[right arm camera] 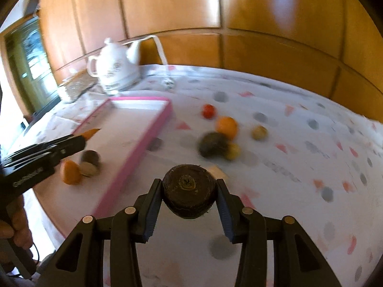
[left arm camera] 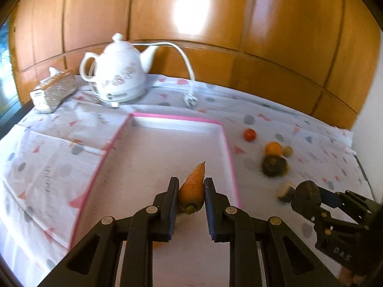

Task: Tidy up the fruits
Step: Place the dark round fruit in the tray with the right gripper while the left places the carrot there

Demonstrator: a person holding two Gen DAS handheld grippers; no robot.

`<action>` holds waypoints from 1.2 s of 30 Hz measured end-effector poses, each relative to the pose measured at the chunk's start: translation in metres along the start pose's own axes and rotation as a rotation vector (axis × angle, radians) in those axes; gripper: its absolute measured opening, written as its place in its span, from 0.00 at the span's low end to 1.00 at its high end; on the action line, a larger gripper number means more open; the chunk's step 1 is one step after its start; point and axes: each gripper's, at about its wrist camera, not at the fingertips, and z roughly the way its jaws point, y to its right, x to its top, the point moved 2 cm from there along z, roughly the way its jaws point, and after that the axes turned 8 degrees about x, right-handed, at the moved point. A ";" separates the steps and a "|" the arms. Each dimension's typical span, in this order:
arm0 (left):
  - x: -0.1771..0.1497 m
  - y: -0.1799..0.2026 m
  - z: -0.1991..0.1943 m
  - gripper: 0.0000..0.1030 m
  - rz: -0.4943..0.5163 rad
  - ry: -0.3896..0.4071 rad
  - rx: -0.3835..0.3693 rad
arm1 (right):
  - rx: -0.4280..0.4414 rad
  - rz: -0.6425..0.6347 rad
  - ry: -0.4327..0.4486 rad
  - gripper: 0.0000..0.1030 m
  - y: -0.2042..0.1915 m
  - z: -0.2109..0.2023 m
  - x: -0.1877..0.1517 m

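A carrot [left arm camera: 192,190] is clamped between the pads of the left gripper [left arm camera: 191,191], its tip pointing away and its cut stem end toward the camera, above the white floor of a pink-rimmed tray [left arm camera: 229,150]. The right gripper [right arm camera: 190,191] is closed on a dark round vegetable [right arm camera: 189,190] (brown, with a pale core at its centre), held over the patterned tablecloth [right arm camera: 299,148] just right of the tray. In the right wrist view, three pieces already lie inside the tray near its near edge: an orange piece [right arm camera: 70,172], a dark piece [right arm camera: 90,156] and a pale one [right arm camera: 89,168], the last two touching. Loose on the cloth to the right of the tray sit a small red fruit [right arm camera: 208,111], an orange fruit [right arm camera: 227,125], a dark blurred lump [right arm camera: 213,144] with a yellowish fruit [right arm camera: 233,150] against it, and a tan fruit [right arm camera: 259,132] a little apart. At the far left of the table stand a white teapot-shaped kettle [left arm camera: 117,71], its cord and plug [left arm camera: 190,100] trailing to the right, and a tissue box [left arm camera: 53,91]. Wooden panelling [left arm camera: 215,24] closes the far side. A hand [right arm camera: 18,224] grips the left tool's handle.
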 end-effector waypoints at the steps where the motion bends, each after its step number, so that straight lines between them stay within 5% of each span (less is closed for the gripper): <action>1: 0.002 -0.004 0.000 0.21 -0.007 0.004 0.015 | 0.016 -0.013 0.000 0.43 -0.007 0.004 0.005; 9: 0.011 -0.041 0.016 0.21 -0.067 -0.009 0.123 | 0.100 -0.069 -0.022 0.43 -0.047 0.039 0.035; 12: 0.010 -0.048 0.018 0.28 -0.089 -0.010 0.141 | 0.120 -0.074 -0.029 0.43 -0.058 0.051 0.046; 19: 0.006 -0.056 0.016 0.46 -0.132 -0.015 0.141 | 0.162 -0.069 -0.059 0.45 -0.075 0.071 0.054; 36: -0.015 -0.022 0.004 0.47 -0.073 -0.048 0.064 | 0.067 0.090 -0.003 0.46 -0.029 0.034 0.024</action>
